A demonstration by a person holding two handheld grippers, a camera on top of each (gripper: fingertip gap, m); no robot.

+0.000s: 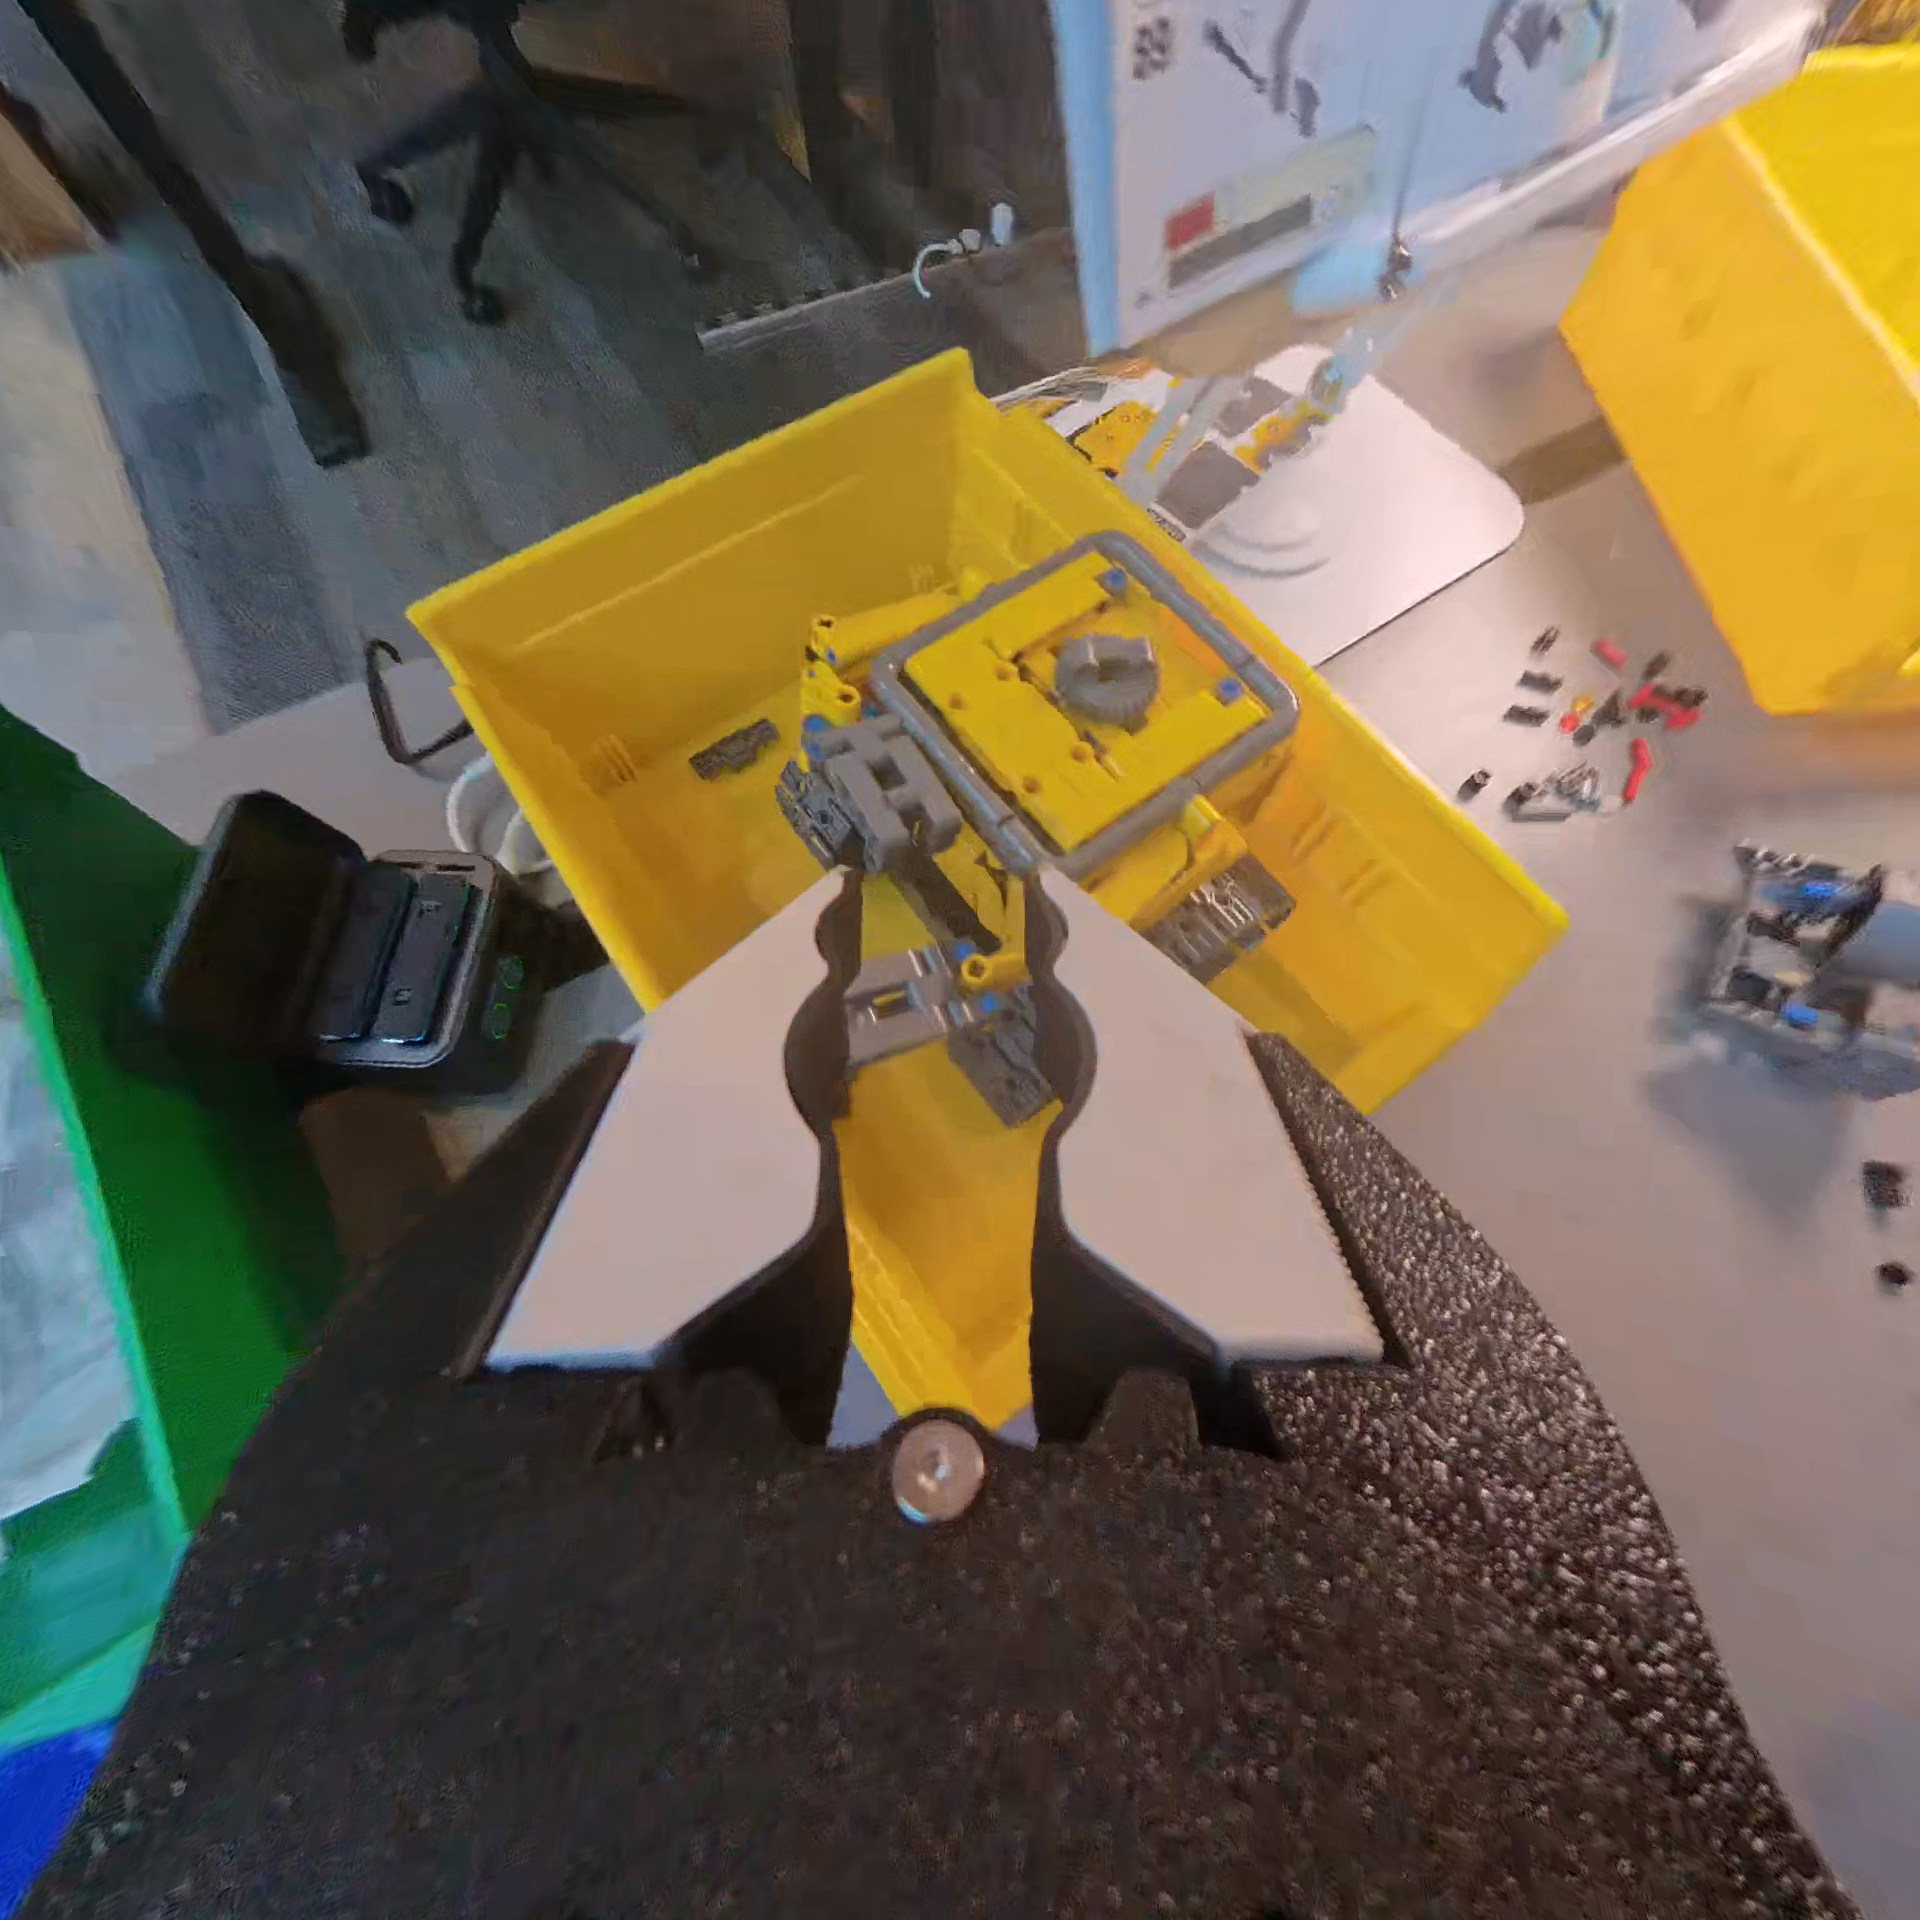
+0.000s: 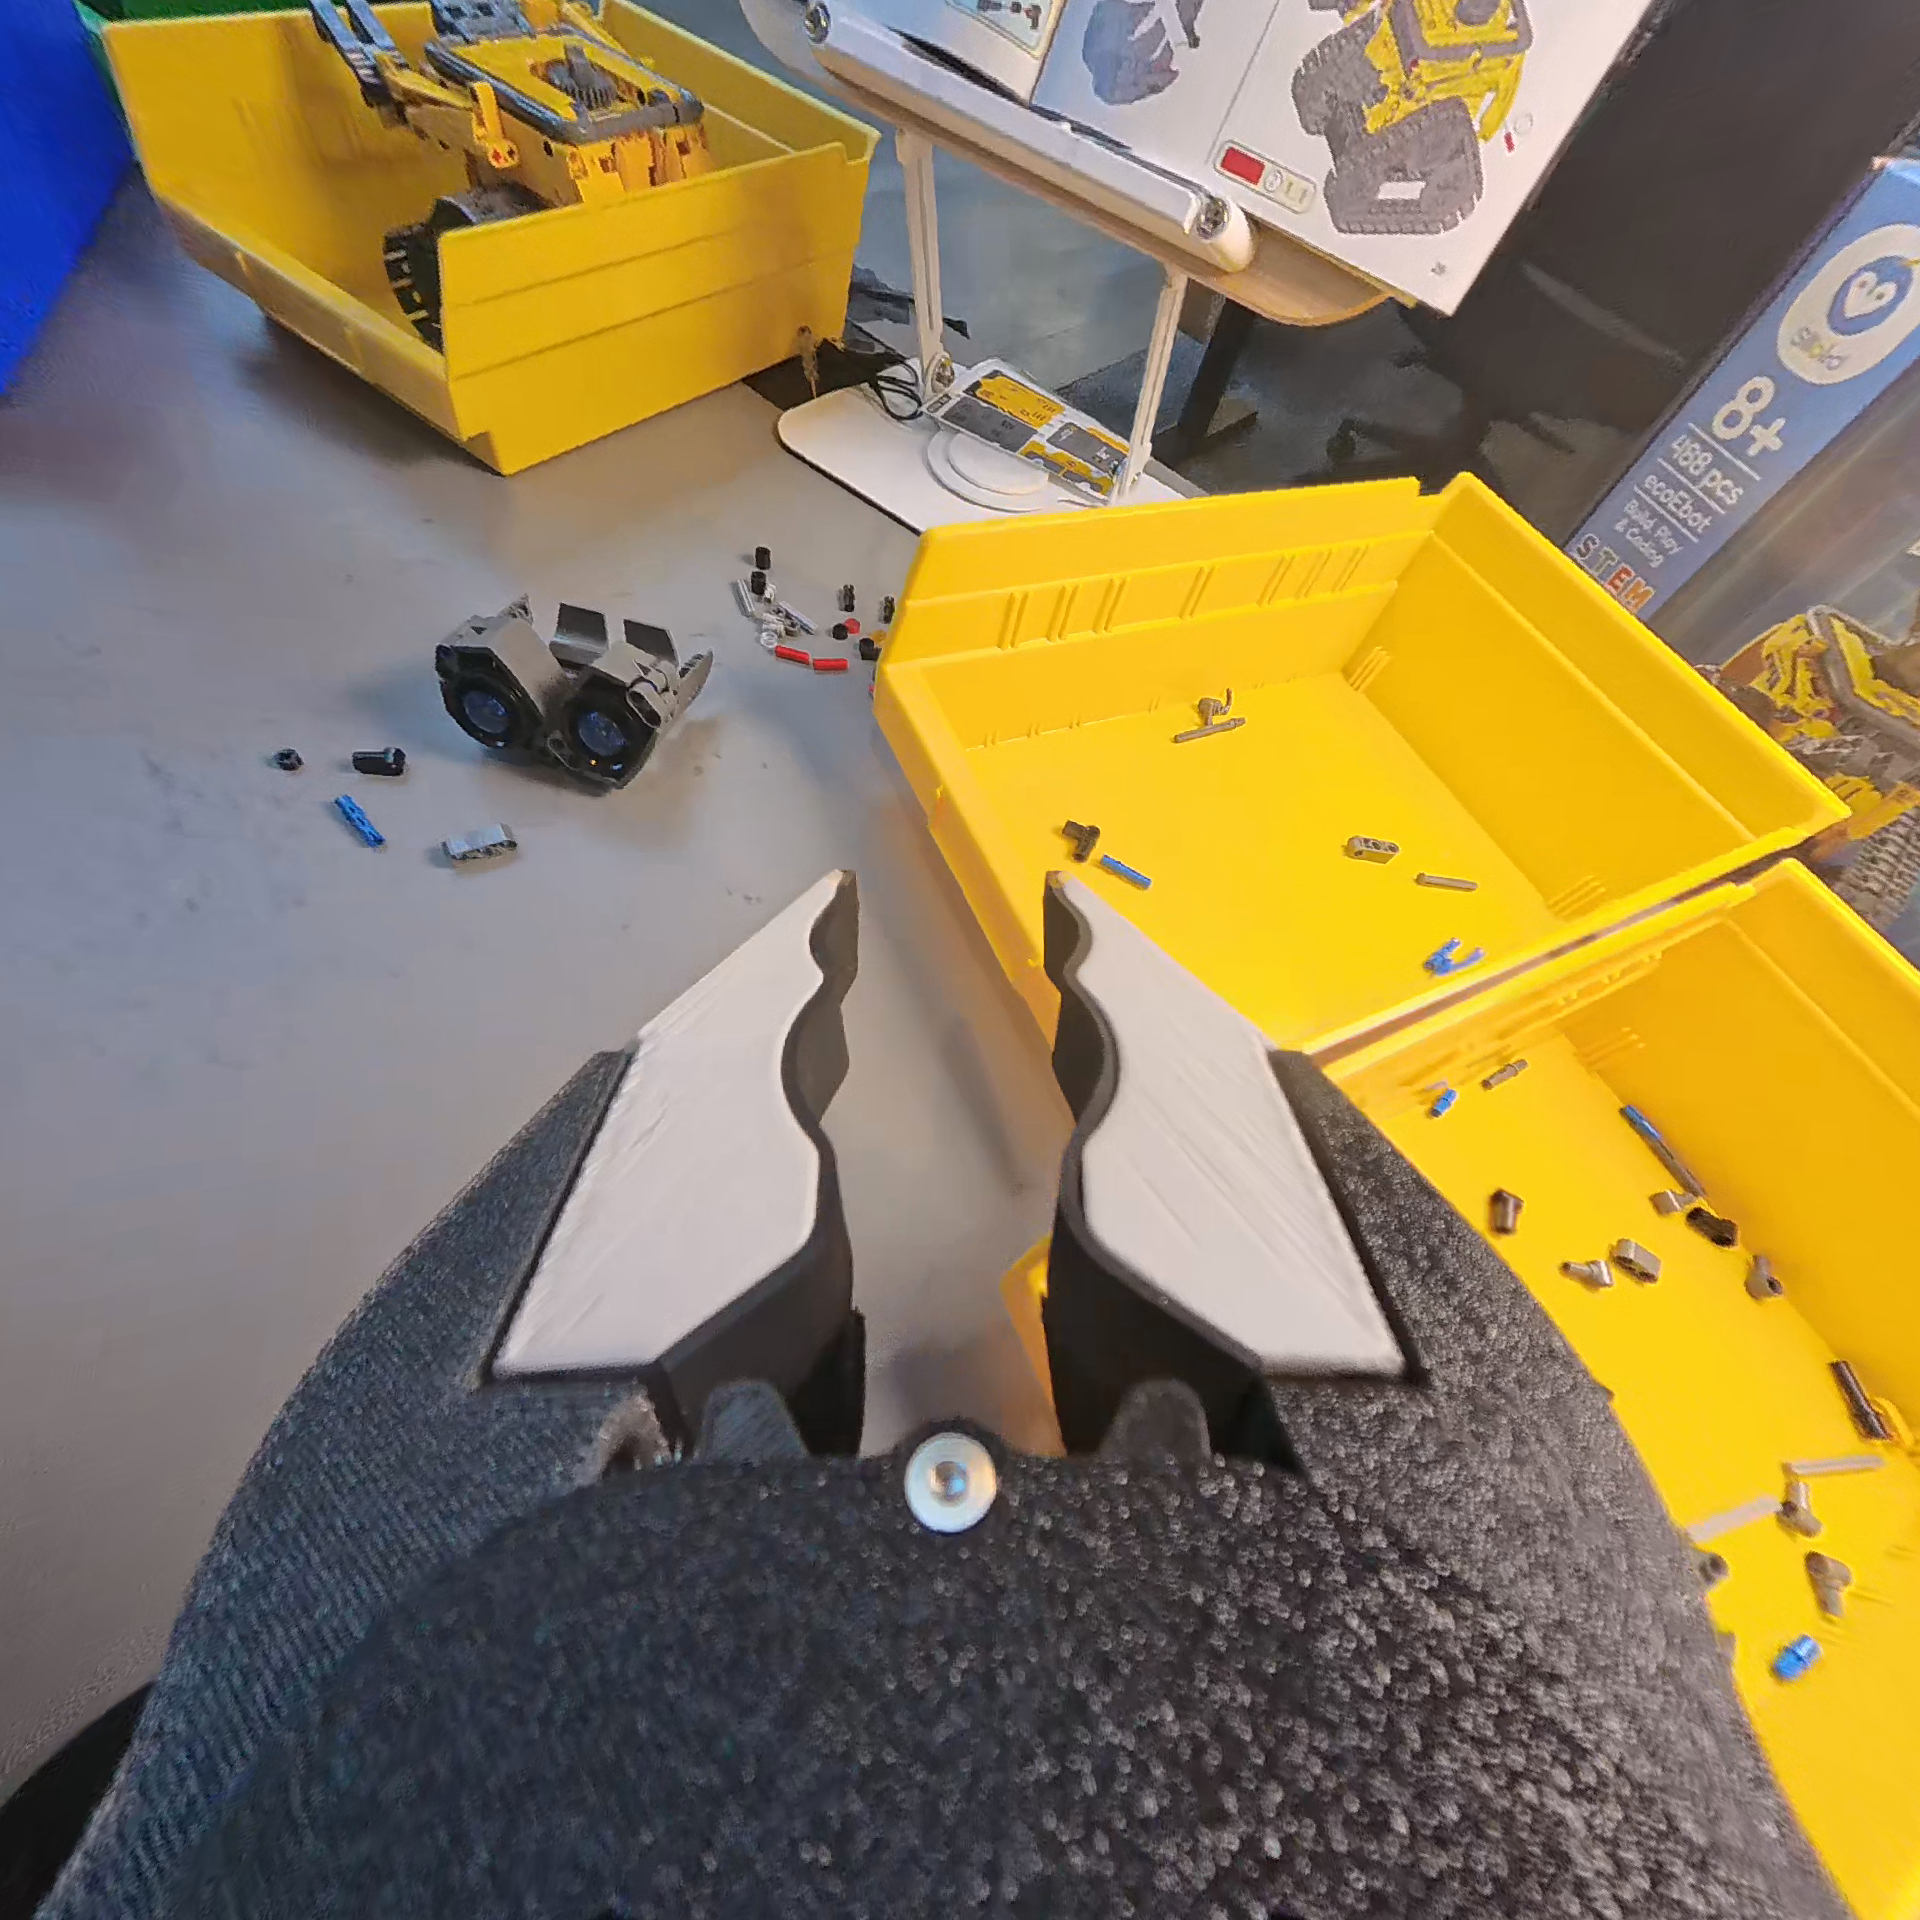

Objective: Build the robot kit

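A yellow and grey brick vehicle model lies in a yellow bin at the table's edge. My left gripper reaches into that bin, and its fingers close on the model's near grey and dark parts, which fill the gap and touch both sides. The same model and bin show far left in the right wrist view. My right gripper is open and empty above the grey table, beside the left wall of a second yellow bin that holds a few small pins.
A grey twin-motor block and scattered small pins lie mid-table. A third yellow bin with several small parts sits at the right. A white booklet stand and a blue box stand behind. A black case sits left of the model's bin. Spacing between my two grippers at the tips: around 55 centimetres. It is some 20 centimetres from my left tips to the black case.
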